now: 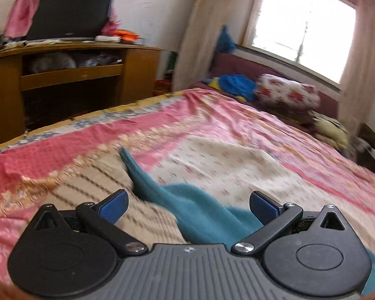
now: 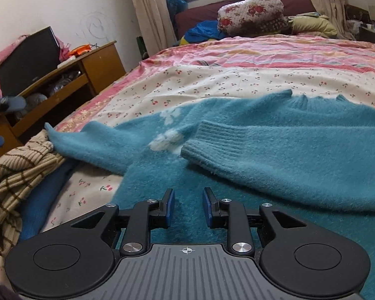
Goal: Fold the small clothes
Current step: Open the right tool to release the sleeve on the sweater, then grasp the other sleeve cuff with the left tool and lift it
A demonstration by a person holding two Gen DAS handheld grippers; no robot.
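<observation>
A fuzzy teal sweater (image 2: 275,155) with white flowers lies spread on the bed. One sleeve is folded across its body, the ribbed cuff (image 2: 200,140) near the middle; the other sleeve (image 2: 87,140) trails off to the left. My right gripper (image 2: 188,207) hovers low over the sweater's lower part, its blue pads a small way apart with no fabric between them. My left gripper (image 1: 188,207) is wide open above the teal sweater (image 1: 200,215) and holds nothing. That view is blurred by motion.
A beige striped garment (image 2: 17,172) is bunched at the sweater's left, over a blue cloth (image 2: 42,200). The cherry-print bedspread (image 2: 212,80) stretches ahead. A floral bundle (image 2: 250,12) and blue clothes (image 2: 202,32) lie at the headboard. A wooden TV cabinet (image 1: 70,75) stands left of the bed.
</observation>
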